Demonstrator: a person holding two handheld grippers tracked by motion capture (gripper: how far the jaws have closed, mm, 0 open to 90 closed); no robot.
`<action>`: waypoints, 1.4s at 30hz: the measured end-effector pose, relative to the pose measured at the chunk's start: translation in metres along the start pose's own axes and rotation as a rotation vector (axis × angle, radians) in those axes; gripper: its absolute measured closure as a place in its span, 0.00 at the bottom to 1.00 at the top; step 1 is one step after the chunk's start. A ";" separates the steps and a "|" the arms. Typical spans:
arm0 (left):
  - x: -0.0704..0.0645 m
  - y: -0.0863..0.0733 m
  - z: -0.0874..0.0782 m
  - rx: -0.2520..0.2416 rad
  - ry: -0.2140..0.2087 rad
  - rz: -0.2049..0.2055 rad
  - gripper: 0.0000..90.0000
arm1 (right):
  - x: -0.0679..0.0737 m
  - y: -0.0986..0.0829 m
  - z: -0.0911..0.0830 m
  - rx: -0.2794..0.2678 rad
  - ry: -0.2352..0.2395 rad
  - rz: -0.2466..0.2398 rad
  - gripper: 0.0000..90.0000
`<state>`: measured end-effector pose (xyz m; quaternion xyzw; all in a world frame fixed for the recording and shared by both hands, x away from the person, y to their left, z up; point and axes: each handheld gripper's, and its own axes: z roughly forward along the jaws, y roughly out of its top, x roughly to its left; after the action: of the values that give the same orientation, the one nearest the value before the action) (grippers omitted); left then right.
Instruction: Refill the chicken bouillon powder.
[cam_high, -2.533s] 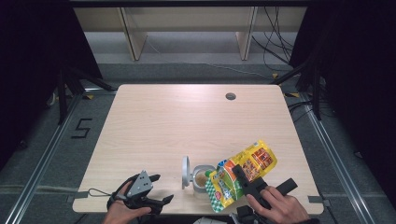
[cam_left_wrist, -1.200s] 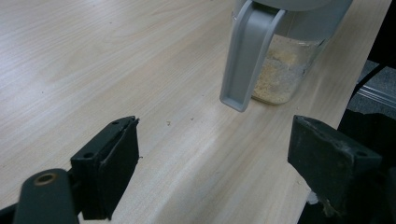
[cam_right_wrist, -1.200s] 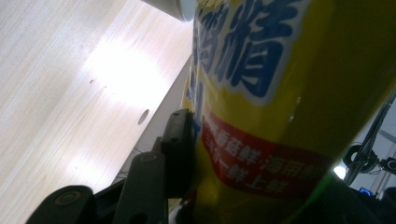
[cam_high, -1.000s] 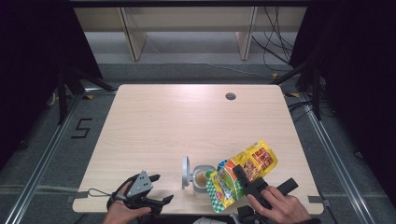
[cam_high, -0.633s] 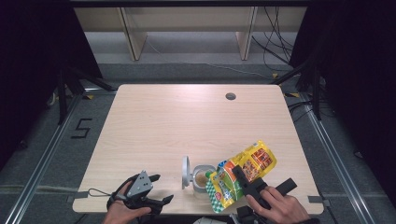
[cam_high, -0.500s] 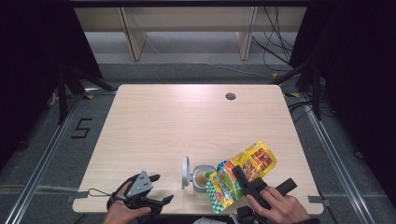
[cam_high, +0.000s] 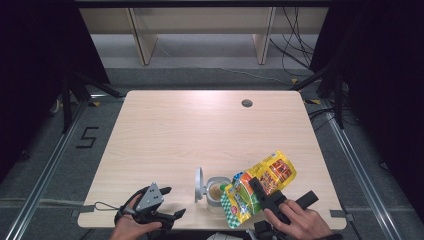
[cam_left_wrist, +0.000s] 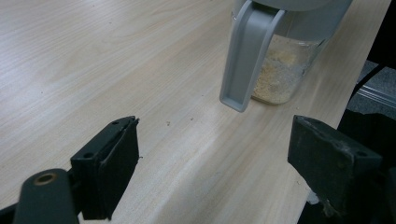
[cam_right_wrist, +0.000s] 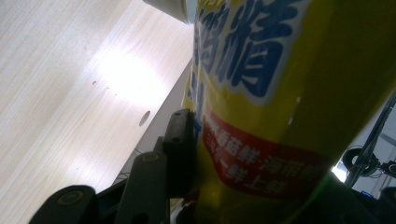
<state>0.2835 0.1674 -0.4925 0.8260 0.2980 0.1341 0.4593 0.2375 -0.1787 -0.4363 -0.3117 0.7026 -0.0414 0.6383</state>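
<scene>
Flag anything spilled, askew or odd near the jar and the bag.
No spill shows. The yellow bag, clamped in the right gripper, is tilted with its lower end at the open jar, as for pouring. The jar's grey lid stands flipped up. A few specks lie on the table. The left gripper waits open.

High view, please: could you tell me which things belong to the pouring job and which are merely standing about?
In the job:
- yellow pouch, clamped in the right hand-held gripper
- glass jar, lid flipped open
- left hand-held gripper, open beside it

Standing about:
- cable hole in the table
- shelving behind
</scene>
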 end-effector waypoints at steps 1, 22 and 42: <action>0.000 0.000 0.000 -0.001 0.000 0.000 0.18 | 0.000 0.000 0.000 -0.002 0.002 0.002 0.71; 0.000 0.000 0.000 0.000 -0.001 0.001 0.18 | -0.001 -0.002 -0.001 0.000 0.000 -0.001 0.72; 0.000 0.000 -0.001 0.006 -0.004 0.004 0.18 | -0.001 -0.002 -0.001 0.003 0.002 -0.001 0.72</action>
<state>0.2837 0.1680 -0.4919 0.8281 0.2958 0.1324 0.4574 0.2374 -0.1805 -0.4345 -0.3112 0.7031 -0.0430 0.6380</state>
